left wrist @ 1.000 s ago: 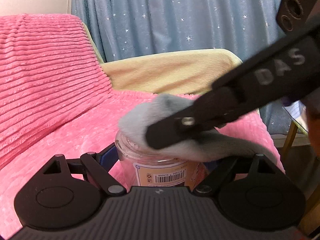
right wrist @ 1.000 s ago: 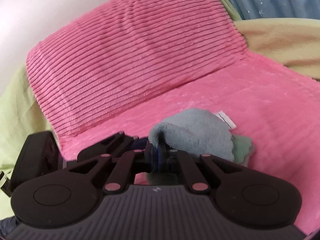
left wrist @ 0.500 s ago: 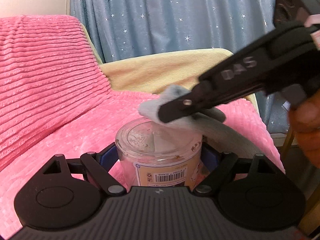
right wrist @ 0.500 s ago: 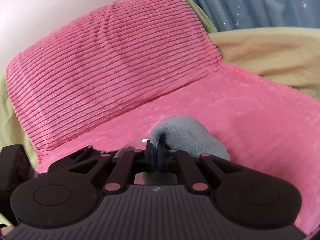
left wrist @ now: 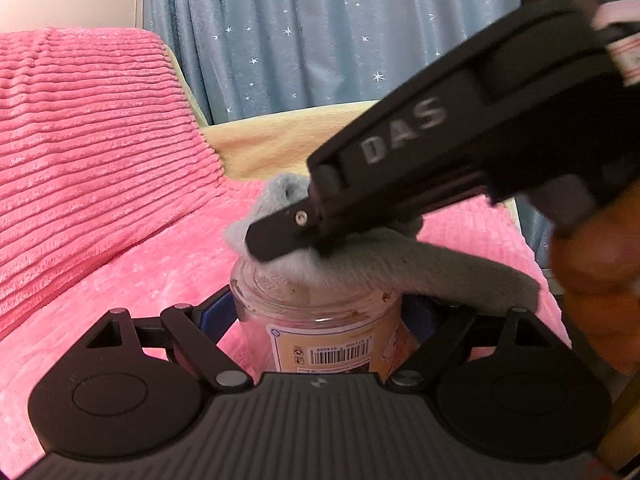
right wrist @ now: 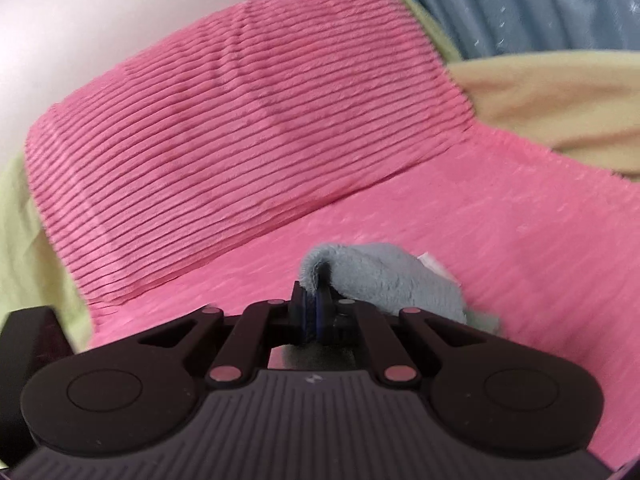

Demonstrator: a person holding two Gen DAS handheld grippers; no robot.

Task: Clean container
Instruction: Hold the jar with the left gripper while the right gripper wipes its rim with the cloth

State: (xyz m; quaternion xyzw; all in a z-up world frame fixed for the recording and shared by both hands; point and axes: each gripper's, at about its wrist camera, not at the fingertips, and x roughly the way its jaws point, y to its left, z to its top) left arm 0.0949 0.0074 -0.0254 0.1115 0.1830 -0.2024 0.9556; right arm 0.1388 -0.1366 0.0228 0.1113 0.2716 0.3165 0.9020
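Note:
A clear glass jar (left wrist: 316, 320) with a peach barcode label and brown smears near its rim stands upright between my left gripper's fingers. My left gripper (left wrist: 316, 310) is shut on the jar. My right gripper (left wrist: 280, 240) comes in from the upper right, shut on a grey-blue fluffy cloth (left wrist: 400, 264). The cloth rests on the jar's top and drapes off to the right. In the right wrist view the right gripper (right wrist: 316, 312) pinches the cloth (right wrist: 384, 276), which hides the jar below.
A pink plush blanket (left wrist: 132, 272) covers the seat, with a ribbed pink cushion (right wrist: 224, 128) behind. A beige blanket (left wrist: 280, 140) and a blue starred curtain (left wrist: 320, 32) are beyond. A hand (left wrist: 592, 264) holds the right gripper.
Half a second ago the cloth was lifted back off the jar, showing its top. Now the right gripper has brought it down onto the jar's top again. The left gripper and jar have stayed put.

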